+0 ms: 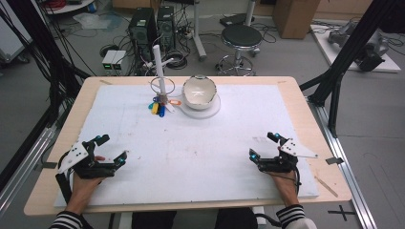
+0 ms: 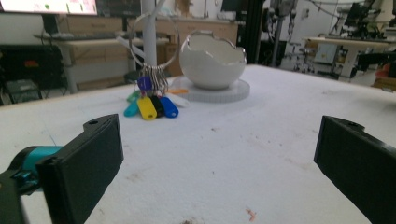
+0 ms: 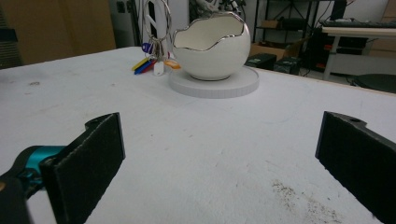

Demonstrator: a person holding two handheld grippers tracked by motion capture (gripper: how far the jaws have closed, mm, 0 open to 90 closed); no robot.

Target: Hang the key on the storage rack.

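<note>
— Nearest, what do you see?
— Striped sleeves at the near edge of the table (image 1: 296, 95), and two hands, each with a hand-held gripper. Left hand-held gripper (image 1: 111, 149) rests on the white sheet (image 1: 191, 157) near the left corner, jaws spread wide, nothing between them. Right hand-held gripper (image 1: 262, 145) sits near the right corner, also released and empty.

— And farther out?
— At the far middle, a white bowl (image 1: 199, 91) with a jagged, silver-edged rim like a cracked eggshell stands on a round white base (image 1: 211, 109). Just left of it, a white upright post (image 1: 160, 71) carries a large wire ring (image 2: 154, 35); a bunch of coloured key tags (image 1: 157, 107) hangs from the ring and lies on the sheet, yellow, blue, teal, black among them. An orange tag (image 1: 175, 102) lies between the bunch and the base.

— How far are the grippers from those?
— Well apart; both point toward them across bare sheet, which has faint stains.

— Beyond the table?
— A black stool (image 1: 241, 38), computer towers (image 1: 153, 26), cables on the floor.
</note>
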